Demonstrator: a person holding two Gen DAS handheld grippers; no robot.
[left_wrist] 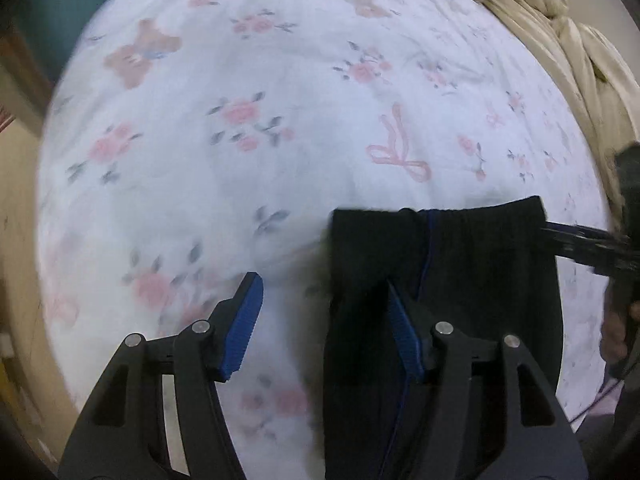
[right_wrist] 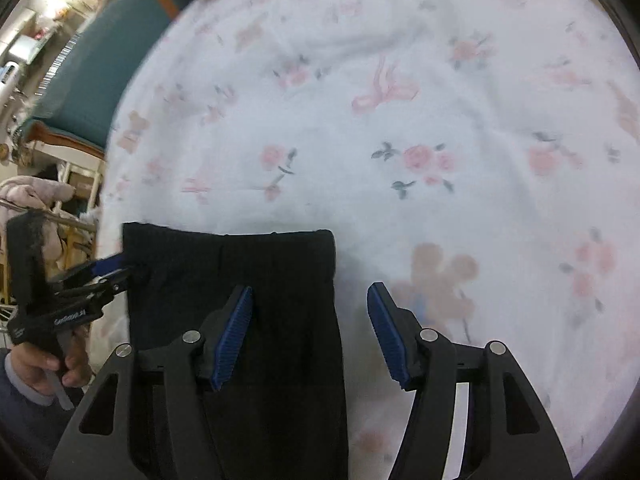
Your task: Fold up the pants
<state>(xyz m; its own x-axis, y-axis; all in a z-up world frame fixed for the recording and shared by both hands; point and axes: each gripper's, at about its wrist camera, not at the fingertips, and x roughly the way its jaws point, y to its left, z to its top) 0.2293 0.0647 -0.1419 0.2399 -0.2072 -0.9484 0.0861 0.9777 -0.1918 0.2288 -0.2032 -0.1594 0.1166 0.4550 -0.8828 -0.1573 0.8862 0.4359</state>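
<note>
Black pants (left_wrist: 460, 280) lie folded lengthwise on the floral bed sheet (left_wrist: 240, 160), waistband at the far end. My left gripper (left_wrist: 322, 304) is open above the pants' left edge; its right finger sits over the cloth. The right gripper (left_wrist: 576, 240) shows at the pants' right edge in the left wrist view. In the right wrist view the pants (right_wrist: 240, 272) lie lower left. My right gripper (right_wrist: 310, 320) is open over their right edge. The left gripper (right_wrist: 108, 272) touches the pants' left top corner there.
A beige quilt (left_wrist: 560, 48) is bunched along the bed's far right. A teal chair (right_wrist: 104, 64) and a rack with pink cloth (right_wrist: 36, 200) stand beside the bed. The sheet stretches wide beyond the pants.
</note>
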